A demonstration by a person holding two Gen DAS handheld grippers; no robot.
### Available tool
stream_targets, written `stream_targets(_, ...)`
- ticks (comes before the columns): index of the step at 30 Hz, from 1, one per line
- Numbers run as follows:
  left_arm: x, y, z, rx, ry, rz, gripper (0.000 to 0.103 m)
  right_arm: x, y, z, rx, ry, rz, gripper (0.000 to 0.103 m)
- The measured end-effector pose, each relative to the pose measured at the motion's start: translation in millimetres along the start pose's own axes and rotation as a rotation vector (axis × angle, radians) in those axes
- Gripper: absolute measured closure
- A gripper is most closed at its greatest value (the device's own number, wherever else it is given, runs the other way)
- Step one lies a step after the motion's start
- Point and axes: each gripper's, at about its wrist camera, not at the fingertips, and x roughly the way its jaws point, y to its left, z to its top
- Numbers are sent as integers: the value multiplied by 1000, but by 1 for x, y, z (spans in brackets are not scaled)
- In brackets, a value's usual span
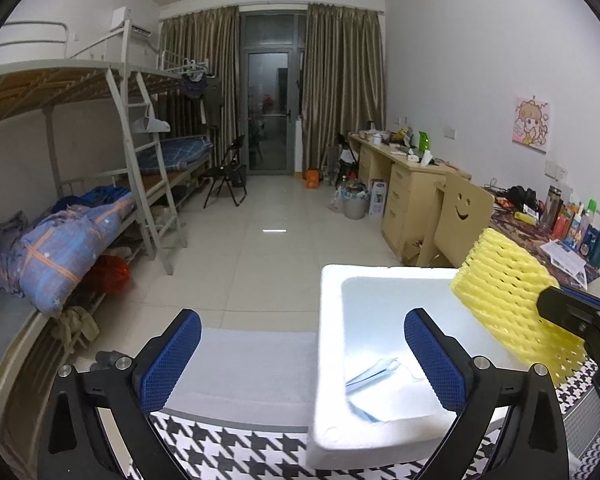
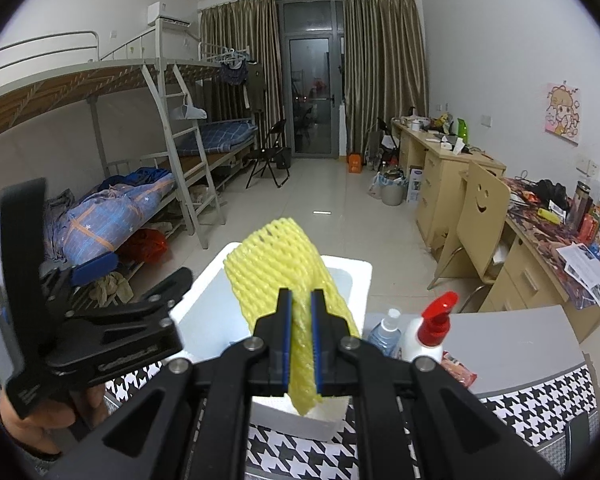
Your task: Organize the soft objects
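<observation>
The step in hand looks like the drop-off: the right hand-held gripper (image 2: 301,336), at lower centre of the right wrist view, is pinched narrow on the lower end of a yellow foam net sleeve (image 2: 288,276), which stands up and away from the jaws over a white foam box (image 2: 350,276). In the left wrist view the same sleeve hangs at the right of the frame above the box's right rim. The left hand-held gripper (image 1: 302,364) fills the bottom of its frame with its blue pads spread wide and nothing between them; its right pad sits in front of the box's hollow, its left pad in front of a pale grey mat (image 1: 252,364) just beside the box.

Judging from this, the next move calls for lowering the sleeve into the hollow and parting the jaws, keeping the springy net from catching on the rim.

Counted: one yellow sleeve, one white box, and one blue face mask (image 1: 374,372) already lying on the box's floor. On the houndstooth-covered counter (image 2: 296,456), at lower right of the right wrist view, stand two bottles: a clear-capped bottle (image 2: 386,330) and a red-nozzled spray bottle (image 2: 430,332), just beside each other, right of the box.
</observation>
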Motion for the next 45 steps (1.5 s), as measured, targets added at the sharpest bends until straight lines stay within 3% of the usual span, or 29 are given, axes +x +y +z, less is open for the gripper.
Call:
stream_targets(16, -12, 25, -13, -13, -13, 26, 1, 41, 8, 2, 40, 76, 9, 90)
stream_targets(17, -13, 27, -13, -14, -12, 27, 1, 44, 8, 2, 43, 82, 12, 88)
stream_targets(18, -13, 29, -14, -17, -13, 29, 1, 47, 8, 2, 44, 93, 20, 78)
stream_targets(19, -14, 30, -15, -20, -13, 28, 1, 50, 8, 2, 47, 108, 25, 61)
stream_targets(21, -14, 31, -15, -18, -9, 25, 1, 54, 7, 1, 55, 124, 33, 49)
stream_targets(33, -21, 26, -17, -24, -16, 7, 1, 34, 9, -1, 37, 105, 13, 42)
stream_targets(45, -52, 5, -24, -1, -37, -1, 1, -18, 9, -12, -19, 19, -25, 23)
